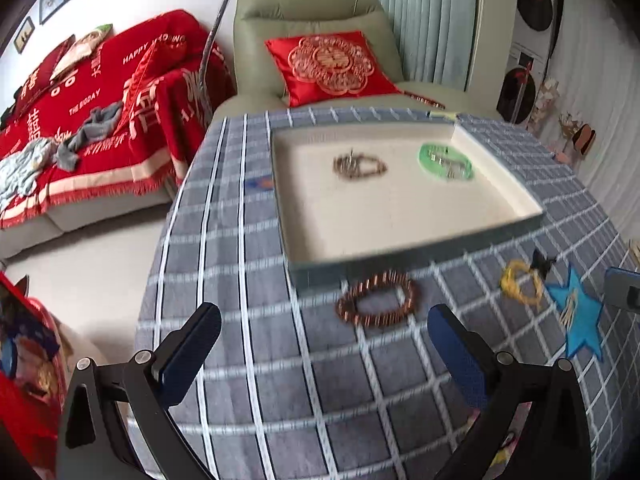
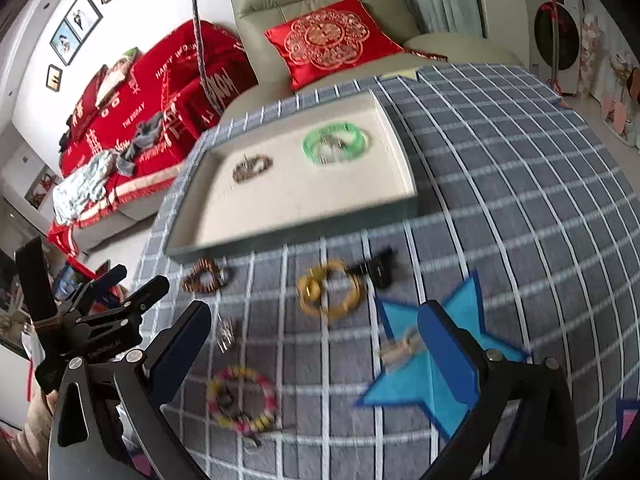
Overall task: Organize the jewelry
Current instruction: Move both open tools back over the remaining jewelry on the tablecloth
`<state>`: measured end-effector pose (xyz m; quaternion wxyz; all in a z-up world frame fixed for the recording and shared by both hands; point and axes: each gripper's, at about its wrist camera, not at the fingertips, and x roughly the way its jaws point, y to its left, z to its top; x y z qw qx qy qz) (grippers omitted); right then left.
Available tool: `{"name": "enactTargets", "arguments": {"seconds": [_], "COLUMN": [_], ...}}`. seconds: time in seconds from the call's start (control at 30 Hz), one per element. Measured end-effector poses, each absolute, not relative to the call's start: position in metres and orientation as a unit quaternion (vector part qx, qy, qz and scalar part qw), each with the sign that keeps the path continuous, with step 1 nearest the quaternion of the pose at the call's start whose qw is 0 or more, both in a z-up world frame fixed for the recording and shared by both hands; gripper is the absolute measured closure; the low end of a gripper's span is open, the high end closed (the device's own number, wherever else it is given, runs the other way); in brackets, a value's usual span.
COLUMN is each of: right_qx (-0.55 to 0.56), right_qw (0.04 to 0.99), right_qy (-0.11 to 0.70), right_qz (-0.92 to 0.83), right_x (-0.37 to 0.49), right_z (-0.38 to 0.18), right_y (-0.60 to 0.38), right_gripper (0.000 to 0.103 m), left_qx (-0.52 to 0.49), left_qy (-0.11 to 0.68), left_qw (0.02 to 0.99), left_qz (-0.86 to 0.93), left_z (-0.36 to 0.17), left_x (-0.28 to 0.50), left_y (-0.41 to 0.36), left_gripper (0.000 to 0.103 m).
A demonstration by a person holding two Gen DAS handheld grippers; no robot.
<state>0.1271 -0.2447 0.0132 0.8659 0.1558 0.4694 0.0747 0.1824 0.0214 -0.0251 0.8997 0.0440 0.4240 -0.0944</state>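
Hovering released, both tongs (image 1: 324,344) (image 2: 314,340) face bare cloth (image 1: 360,400) before the tray's (image 1: 400,254) near edge.

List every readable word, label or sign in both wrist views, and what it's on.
"HAPPY WEDDING": red blanket on the sofa, last word partly creased.
"THE BIGDAY": same blanket, lower left.
Large white Chinese characters on the blanket: too folded and blurred to read.
Gold ornamental emblem, no readable text: red cushion on the armchair.
Small engraved mark on the left gripper body: too small to read.
Tray and jewelry: no text.
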Motion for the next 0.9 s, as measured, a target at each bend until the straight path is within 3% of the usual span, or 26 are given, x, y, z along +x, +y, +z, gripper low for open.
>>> {"name": "enactTargets", "arguments": {"seconds": [0.4,0.9], "right_qx": [0.132,0.147], "right_qw": [0.854,0.842], "right_qy": [0.503,0.513], "right_qz": [0.023,-0.08], "right_x": [0.088,0.109], "right_z": [-0.016,-0.033], "right_y": [-0.254,-0.273], "right_gripper": [0.0,0.0], "left_qx": [-0.007,-0.095], "left_qy": [0.467,0.504], "left_qw": [0.882,0.859], "left_qz": [-0.061,-0.01], "left_z": [-0.046,-0.06], "left_x": [0.188,0.209], "left_y": [0.021,0.024], "left_gripper": [0.0,0.0]}}
